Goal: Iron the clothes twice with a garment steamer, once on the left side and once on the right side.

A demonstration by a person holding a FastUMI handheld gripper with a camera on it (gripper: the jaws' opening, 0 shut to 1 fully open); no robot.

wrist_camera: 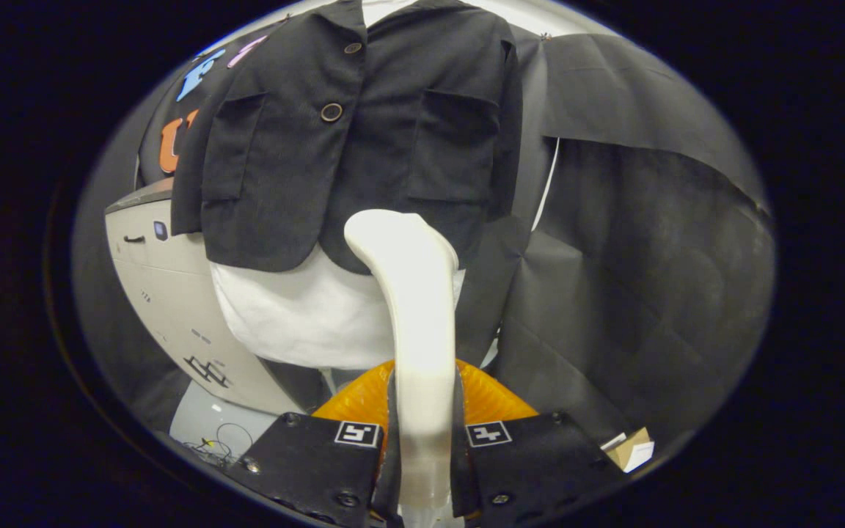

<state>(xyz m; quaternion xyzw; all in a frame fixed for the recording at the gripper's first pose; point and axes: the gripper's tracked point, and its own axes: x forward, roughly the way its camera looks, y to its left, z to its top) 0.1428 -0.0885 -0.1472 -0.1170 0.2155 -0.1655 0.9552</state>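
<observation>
From where I sit, going left to right: a pale cabinet [166, 286] stands at the far left, and some thin wires [221, 438] lie on the floor at its foot. Beside it a dark jacket [349, 132] hangs on a white dress form [298, 315] — two buttons [331, 112] run down its front edge, and a patch pocket sits on each side of the chest. I can't see anything in either pocket. The jacket's hem ends above the form's white lower body, which bulges out below it.

Right of the jacket, black cloth [635, 257] drapes the booth wall, with a thin white cord [547, 183] running down its edge. A small cardboard piece [631, 449] lies low at the far right.

My gripper [422, 447] points straight ahead at the jacket, fingers level and side by side. Both fingers press on the handle of the steamer [411, 293], pinching it between them. The handle rises ahead of the fingers and curves forward, its head sitting at the jacket's bottom hem, just right of the middle — whether it touches the fabric I can't tell. An orange part [496, 400] of the steamer shows behind the fingers on either side of the handle.
</observation>
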